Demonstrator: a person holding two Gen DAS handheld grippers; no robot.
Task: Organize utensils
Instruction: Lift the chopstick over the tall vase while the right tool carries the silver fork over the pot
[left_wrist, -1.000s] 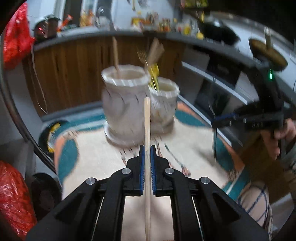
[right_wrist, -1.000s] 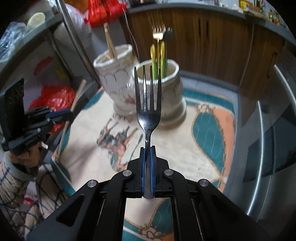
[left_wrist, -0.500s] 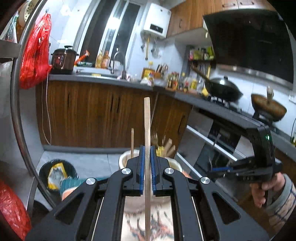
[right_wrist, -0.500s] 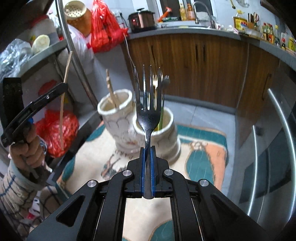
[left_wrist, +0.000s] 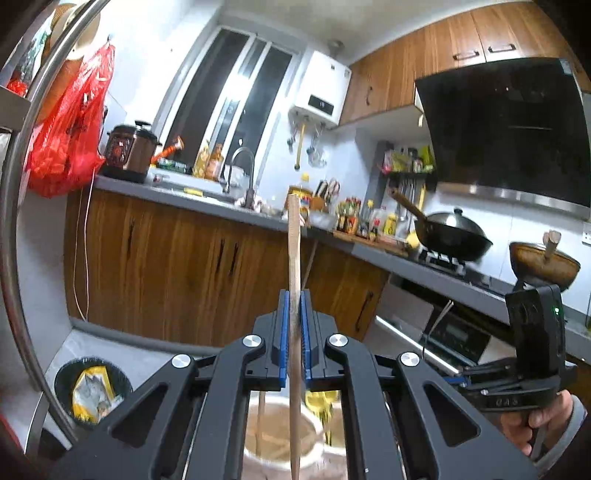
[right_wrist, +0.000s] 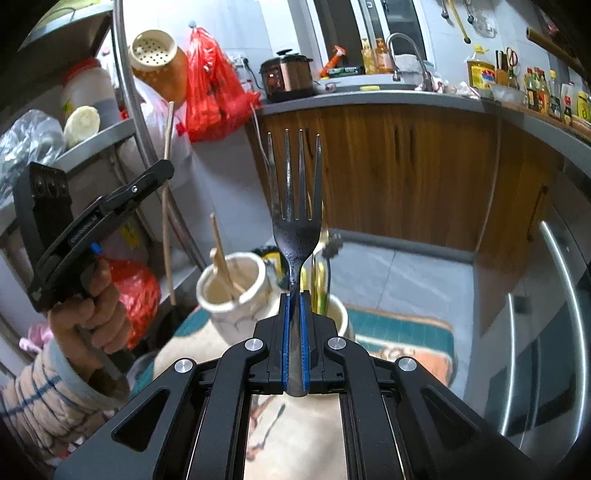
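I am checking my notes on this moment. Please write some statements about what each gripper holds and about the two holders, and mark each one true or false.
1. The left gripper is shut on a wooden chopstick. True.
2. The right gripper holds a spoon. False: it is shut on a metal fork, tines up.
3. The white holder already has wooden sticks in it. True.
4. The fork already stands inside the second holder. False: it is held above the holders.
5. Both holders lie tipped over. False: they stand upright.
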